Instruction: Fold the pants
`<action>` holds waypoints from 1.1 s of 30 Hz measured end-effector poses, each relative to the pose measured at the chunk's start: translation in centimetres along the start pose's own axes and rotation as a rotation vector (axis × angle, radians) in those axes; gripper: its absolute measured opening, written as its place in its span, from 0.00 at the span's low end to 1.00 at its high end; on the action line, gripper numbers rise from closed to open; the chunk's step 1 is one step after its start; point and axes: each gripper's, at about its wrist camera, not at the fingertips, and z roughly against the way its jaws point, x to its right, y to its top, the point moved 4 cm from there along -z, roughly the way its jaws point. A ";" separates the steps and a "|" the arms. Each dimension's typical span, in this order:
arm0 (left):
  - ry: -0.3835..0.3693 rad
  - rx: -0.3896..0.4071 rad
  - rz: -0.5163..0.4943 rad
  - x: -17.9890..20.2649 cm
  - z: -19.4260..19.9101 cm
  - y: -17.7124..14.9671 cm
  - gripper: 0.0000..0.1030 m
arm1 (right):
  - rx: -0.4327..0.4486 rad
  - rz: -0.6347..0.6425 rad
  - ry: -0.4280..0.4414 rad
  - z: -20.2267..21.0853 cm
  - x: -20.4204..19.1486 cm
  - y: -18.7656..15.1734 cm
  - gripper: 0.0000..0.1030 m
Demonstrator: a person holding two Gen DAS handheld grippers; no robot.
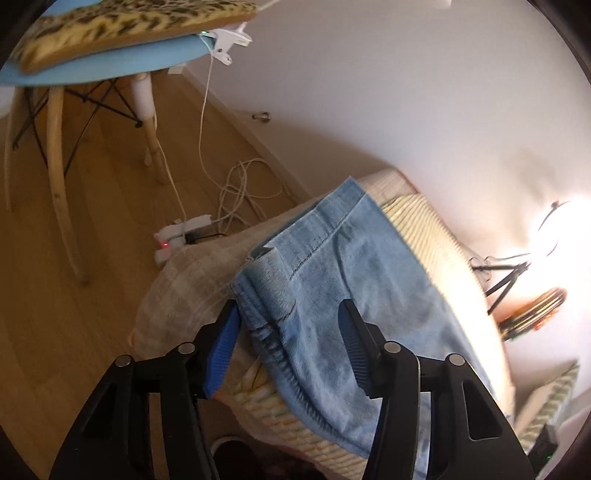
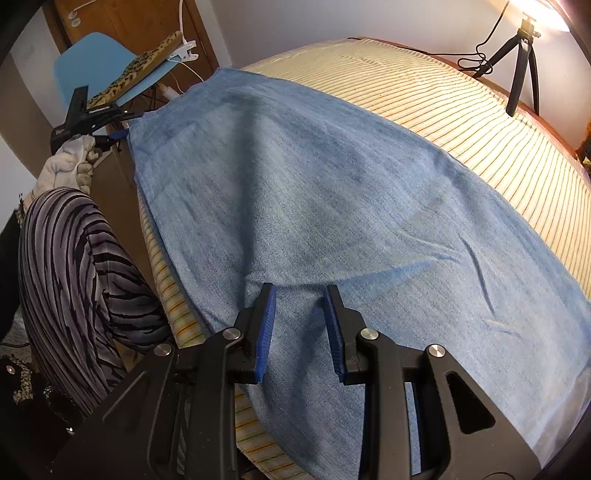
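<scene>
The light-blue denim pants [image 2: 314,221] lie spread across a bed [image 2: 480,122] covered in a cream sheet with thin stripes; from the right wrist view the fabric runs from the near edge of the mattress up toward the far corner, mostly flat with a few shallow creases; in the left wrist view one end of the pants [image 1: 332,266], with a stitched hem and a rolled fold of denim, hangs over the edge of the bed.

The right hand-held gripper [image 2: 299,325] points down at the near part of the denim; its blue-padded jaws stand a little apart with a low ridge of fabric between them, and whether the pads pinch that ridge I cannot tell. The left hand-held gripper [image 1: 288,347] sits over the hanging end with its jaws open; the left pad is just at the rolled edge of the denim, the right pad lies over the flat cloth, and neither visibly squeezes it.

Beside the bed, in the right wrist view, is a leg in grey-and-black striped fabric [image 2: 74,266], with a gloved hand [image 2: 70,162] above it holding the other gripper. Further off stands a blue chair [image 1: 110,59] with wooden legs, carrying a leopard-print cushion [image 1: 122,22] and a white clip; a power strip [image 1: 181,232] and white cables lie on the wooden floor [image 1: 74,295]; a black tripod [image 2: 521,66] stands near the wall under a bright lamp.
</scene>
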 end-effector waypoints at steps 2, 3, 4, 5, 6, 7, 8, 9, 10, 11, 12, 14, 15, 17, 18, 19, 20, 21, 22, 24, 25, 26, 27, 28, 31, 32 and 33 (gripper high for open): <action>0.031 -0.008 -0.008 0.1 -0.7 0.3 0.23 | 0.003 -0.003 0.004 0.0 0.1 -0.1 0.28; 0.032 -0.007 -0.013 0.1 -0.8 0.5 0.17 | 0.004 -0.003 0.004 0.0 0.1 -0.1 0.28; 0.019 -0.005 -0.017 0.3 -0.9 0.7 0.17 | 0.004 -0.003 0.004 0.0 0.1 -0.2 0.28; 0.001 -0.006 -0.031 0.6 -0.9 0.8 0.17 | 0.003 -0.002 0.004 0.0 0.1 -0.2 0.28; -0.004 -0.005 -0.057 1.1 -0.7 0.9 0.16 | 0.003 -0.002 0.005 0.1 0.2 -0.2 0.28; -0.008 0.000 -0.099 1.9 -0.4 1.1 0.16 | 0.001 -0.004 0.007 0.1 0.3 -0.2 0.28; -0.011 0.004 -0.145 2.8 -0.1 1.3 0.15 | 0.000 -0.006 0.009 0.1 0.3 -0.3 0.28; -0.014 0.009 -0.179 3.5 0.3 1.5 0.15 | -0.002 -0.010 0.012 0.1 0.4 -0.3 0.28; -0.031 0.016 -0.221 4.5 0.9 1.7 0.15 | -0.003 -0.014 0.014 0.2 0.5 -0.3 0.28; -0.049 0.017 -0.246 5.3 1.4 1.8 0.15 | -0.004 -0.023 0.016 0.2 0.7 -0.2 0.28; -0.075 0.017 -0.274 6.1 1.8 1.8 0.15 | -0.003 -0.031 0.015 0.3 0.8 -0.1 0.28; -0.095 0.002 -0.353 8.0 2.4 1.4 0.15 | 0.013 -0.047 0.009 0.6 1.1 0.4 0.28; -0.100 -0.009 -0.386 8.7 2.5 1.1 0.15 | 0.028 -0.056 0.010 0.9 1.1 0.7 0.28; -0.120 -0.045 -0.459 10.4 2.3 0.2 0.14 | 0.059 -0.092 0.043 1.4 1.3 1.9 0.31; -0.127 -0.060 -0.486 10.8 2.2 -0.2 0.14 | 0.072 -0.114 0.065 1.6 1.4 2.7 0.41; -0.137 -0.075 -0.521 11.6 2.1 -0.7 0.14 | 0.086 -0.139 0.088 1.8 1.5 3.6 0.47; -0.148 -0.088 -0.555 12.3 2.1 -1.1 0.14 | 0.101 -0.164 0.108 1.8 1.7 4.7 0.54; -0.156 -0.100 -0.588 12.9 1.9 -1.6 0.14 | 0.113 -0.184 0.127 1.8 1.9 5.9 0.55; -0.165 -0.114 -0.623 13.6 1.7 -2.1 0.14 | 0.120 -0.201 0.153 1.7 1.8 7.2 0.55; -0.185 -0.142 -0.677 14.7 1.4 -3.0 0.14 | 0.129 -0.225 0.231 1.1 1.4 10.6 0.56; -0.196 -0.160 -0.708 15.3 1.2 -3.7 0.14 | 0.131 -0.228 0.261 0.7 1.0 12.0 0.58; -0.202 -0.170 -0.737 15.7 1.0 -4.0 0.14 | 0.124 -0.225 0.304 -0.1 0.4 13.8 0.64; -0.211 -0.171 -0.761 16.2 1.1 -4.3 0.14 | 0.117 -0.225 0.344 -0.9 -0.1 15.4 0.65; -0.227 -0.175 -0.787 16.8 1.2 -4.7 0.14 | 0.110 -0.234 0.382 -2.0 -0.7 17.2 0.65; -0.245 -0.201 -0.838 17.7 0.9 -5.4 0.14 | 0.051 -0.261 0.497 -5.6 -2.7 21.7 0.65; -0.245 -0.208 -0.858 17.8 0.8 -5.6 0.14 | 0.038 -0.265 0.511 -6.7 -3.4 23.1 0.65; -0.242 -0.211 -0.885 18.0 0.7 -5.9 0.14 | 0.022 -0.253 0.526 -7.5 -4.2 24.3 0.65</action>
